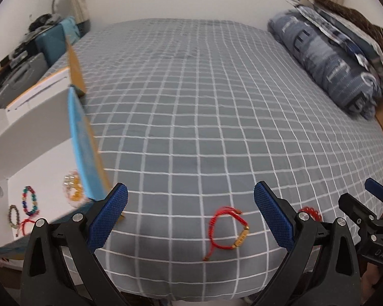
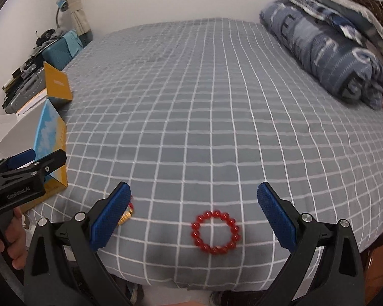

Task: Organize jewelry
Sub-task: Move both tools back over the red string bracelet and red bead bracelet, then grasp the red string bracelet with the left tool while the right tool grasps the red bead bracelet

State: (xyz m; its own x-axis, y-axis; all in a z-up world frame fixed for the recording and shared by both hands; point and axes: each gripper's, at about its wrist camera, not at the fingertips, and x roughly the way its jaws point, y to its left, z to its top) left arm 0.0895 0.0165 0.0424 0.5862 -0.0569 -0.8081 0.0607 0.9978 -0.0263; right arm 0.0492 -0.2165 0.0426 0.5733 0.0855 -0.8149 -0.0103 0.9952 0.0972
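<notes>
A red cord bracelet (image 1: 227, 229) with a gold tube lies on the grey checked bedsheet (image 1: 191, 102), just below and between the fingers of my open left gripper (image 1: 191, 216). A red bead bracelet (image 2: 215, 232) lies flat between the fingers of my open right gripper (image 2: 194, 216); nothing is held. In the right wrist view only the gold tube of the cord bracelet (image 2: 125, 218) shows beside the left finger. An open white box (image 1: 38, 168) at the left holds several bracelets, among them a multicoloured one (image 1: 30, 201). The left gripper (image 2: 48, 159) hovers by that box.
The box's blue and yellow flaps (image 1: 81, 148) stand up along the bed's left side. Folded blue bedding (image 2: 332, 51) is piled at the back right. Grey and teal cases (image 1: 25, 76) sit beyond the left edge. A hand (image 2: 10, 239) holds the left gripper's handle.
</notes>
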